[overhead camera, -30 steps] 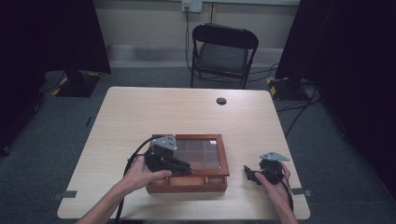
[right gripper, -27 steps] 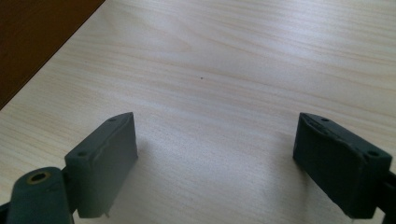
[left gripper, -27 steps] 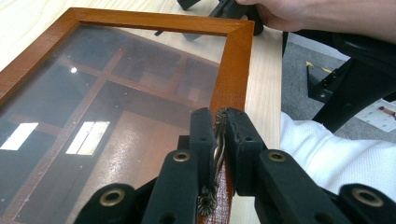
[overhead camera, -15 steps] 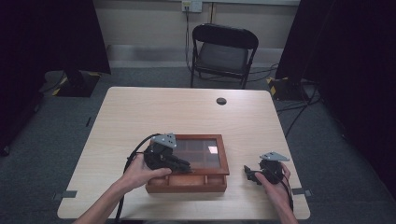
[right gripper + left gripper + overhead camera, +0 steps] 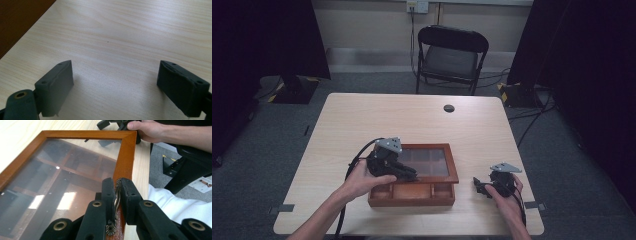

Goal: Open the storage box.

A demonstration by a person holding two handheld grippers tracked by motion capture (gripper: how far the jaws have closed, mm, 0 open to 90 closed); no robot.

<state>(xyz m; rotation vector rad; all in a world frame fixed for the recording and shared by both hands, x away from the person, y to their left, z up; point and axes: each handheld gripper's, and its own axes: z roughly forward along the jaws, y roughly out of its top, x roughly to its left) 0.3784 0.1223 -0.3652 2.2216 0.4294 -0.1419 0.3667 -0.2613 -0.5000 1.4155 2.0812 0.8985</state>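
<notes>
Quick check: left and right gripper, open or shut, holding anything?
Left gripper: shut on the metal handle of the wooden box's glass lid.
Right gripper: open, holding nothing, over the table.

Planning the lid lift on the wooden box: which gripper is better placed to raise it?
Left. The left gripper is already shut on the metal handle at the glass lid's front edge. The right gripper is open over bare table beside the box.
</notes>
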